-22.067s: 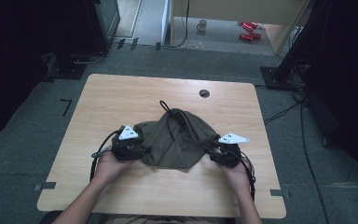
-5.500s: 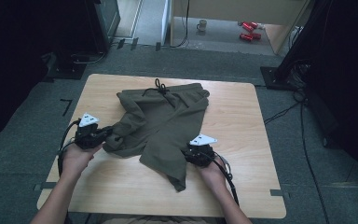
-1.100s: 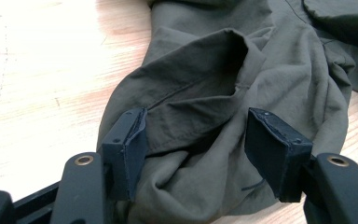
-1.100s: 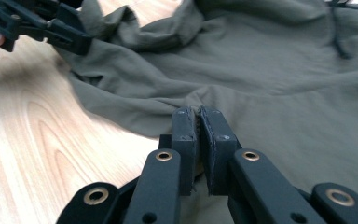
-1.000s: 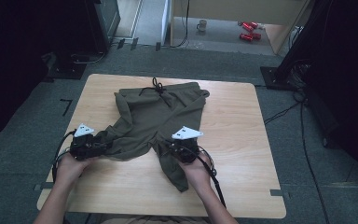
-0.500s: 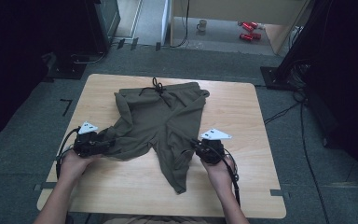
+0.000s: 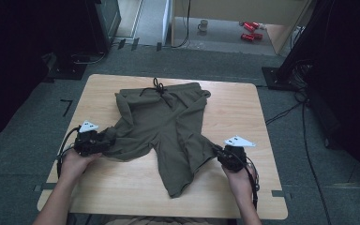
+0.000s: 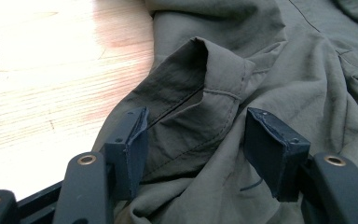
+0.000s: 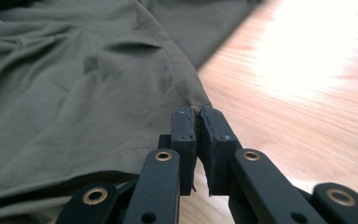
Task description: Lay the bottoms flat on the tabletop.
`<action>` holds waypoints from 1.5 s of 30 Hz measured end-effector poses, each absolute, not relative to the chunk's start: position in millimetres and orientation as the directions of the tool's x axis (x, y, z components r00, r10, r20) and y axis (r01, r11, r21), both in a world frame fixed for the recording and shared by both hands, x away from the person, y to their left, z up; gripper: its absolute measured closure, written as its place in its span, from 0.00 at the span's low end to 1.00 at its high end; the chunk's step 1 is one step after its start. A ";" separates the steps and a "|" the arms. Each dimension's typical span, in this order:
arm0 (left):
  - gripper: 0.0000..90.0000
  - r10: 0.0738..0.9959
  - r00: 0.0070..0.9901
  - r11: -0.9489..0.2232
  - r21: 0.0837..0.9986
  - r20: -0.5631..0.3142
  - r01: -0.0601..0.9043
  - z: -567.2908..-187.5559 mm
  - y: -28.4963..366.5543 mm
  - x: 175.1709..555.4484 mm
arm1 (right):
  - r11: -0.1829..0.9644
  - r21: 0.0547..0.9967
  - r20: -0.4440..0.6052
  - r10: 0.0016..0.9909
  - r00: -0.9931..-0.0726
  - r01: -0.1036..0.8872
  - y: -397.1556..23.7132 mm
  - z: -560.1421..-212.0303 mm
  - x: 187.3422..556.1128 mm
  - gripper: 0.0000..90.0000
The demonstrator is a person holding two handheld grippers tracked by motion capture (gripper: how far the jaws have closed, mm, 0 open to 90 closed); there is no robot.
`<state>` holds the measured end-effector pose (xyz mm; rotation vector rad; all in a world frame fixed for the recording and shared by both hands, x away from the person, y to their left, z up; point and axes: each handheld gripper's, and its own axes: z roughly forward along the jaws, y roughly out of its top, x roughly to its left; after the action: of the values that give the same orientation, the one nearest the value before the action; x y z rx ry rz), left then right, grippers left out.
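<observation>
Olive green shorts (image 7: 164,124) lie spread on the wooden table (image 7: 243,112), waistband and drawstring at the far side. My left gripper (image 7: 101,142) sits at the hem of the left leg. Its jaws stand open, and the folded hem (image 8: 200,102) bulges up between them. My right gripper (image 7: 220,154) is at the right side of the other leg. It is shut on the shorts' edge (image 9: 196,106), and the cloth runs away from its fingertips (image 9: 184,122) in a taut seam.
The table's near edge (image 7: 168,213) lies just behind both hands. Cables trail from each gripper over the table. Dark equipment stands (image 7: 281,70) and floor cables (image 7: 286,110) surround the table, and red cans (image 7: 251,27) lie on the floor far beyond.
My right gripper has pulled the shorts' edge out to the right, away from the left hand, spreading the right leg. The left gripper has barely moved.
</observation>
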<state>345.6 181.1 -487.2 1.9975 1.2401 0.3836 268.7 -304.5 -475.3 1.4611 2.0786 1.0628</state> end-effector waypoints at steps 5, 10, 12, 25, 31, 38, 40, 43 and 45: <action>0.45 0.869 0.479 -0.252 0.722 -0.125 0.645 -486.8 184.1 344.9 | 0.178 0.749 0.093 0.926 -0.367 0.638 -318.0 -476.8 260.2 0.94; 0.49 0.868 0.480 -0.246 0.728 -0.129 0.640 -486.2 186.8 343.9 | 0.185 0.734 0.075 0.935 -0.348 0.653 -334.6 -476.4 250.5 0.96; 0.51 0.868 0.476 -0.240 0.724 -0.138 0.647 -485.5 187.5 343.6 | 0.183 0.732 0.068 0.939 -0.336 0.657 -341.0 -476.9 246.1 0.96; 0.61 0.869 0.471 -0.227 0.725 -0.151 0.651 -483.1 187.7 342.1 | 0.144 0.742 0.128 0.929 -0.349 0.655 -340.0 -487.7 255.7 0.95; 0.65 0.868 0.469 -0.221 0.721 -0.162 0.657 -483.5 188.9 342.7 | 0.174 0.749 0.121 0.913 -0.390 0.639 -317.5 -492.4 285.4 0.94; 0.65 0.870 0.466 -0.222 0.717 -0.160 0.661 -484.9 190.2 343.4 | 0.223 0.714 0.099 0.906 -0.411 0.664 -303.7 -507.7 304.8 0.93; 0.65 0.870 0.466 -0.223 0.717 -0.159 0.660 -485.0 190.3 343.5 | 0.233 0.700 0.092 0.908 -0.409 0.675 -304.2 -511.4 305.1 0.93; 0.66 0.871 0.465 -0.222 0.715 -0.161 0.663 -485.0 190.3 343.6 | 0.230 0.707 0.086 0.911 -0.404 0.669 -308.3 -513.1 301.3 0.94; 0.70 0.871 0.462 -0.217 0.711 -0.169 0.669 -484.7 190.6 343.8 | 0.238 0.706 0.073 0.912 -0.403 0.667 -310.5 -512.9 297.9 0.94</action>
<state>343.8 190.6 -484.7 1.9667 1.2829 0.3443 297.9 -310.5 -512.9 1.4571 2.1630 0.9583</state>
